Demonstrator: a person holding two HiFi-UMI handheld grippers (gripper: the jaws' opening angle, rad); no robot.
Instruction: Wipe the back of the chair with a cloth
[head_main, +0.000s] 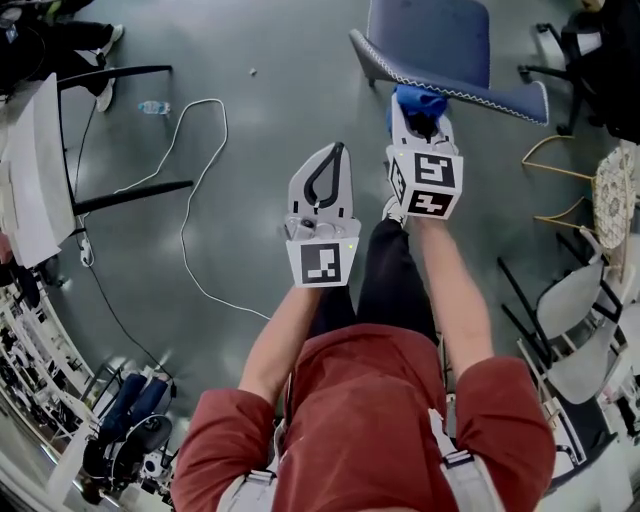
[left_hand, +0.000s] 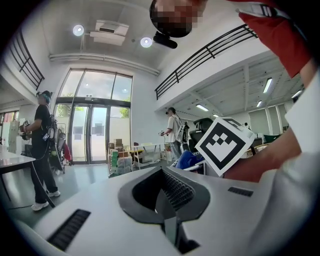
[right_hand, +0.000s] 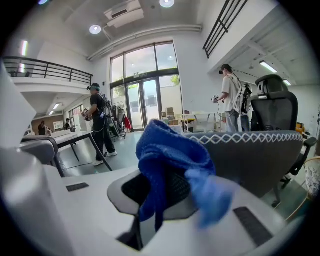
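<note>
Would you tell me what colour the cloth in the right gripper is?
The cloth is blue, clearest in the right gripper view.

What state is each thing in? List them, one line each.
left gripper: shut, empty.
right gripper: shut on the cloth.
cloth: bunched between the jaws, near the chair's top edge.
chair: upright, back facing the right gripper.
cable: lying loose, looped.

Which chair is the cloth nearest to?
The blue-grey chair with zigzag trim, directly ahead of the right hand-held gripper gripping the cloth; the pale chairs stand to the right.
</note>
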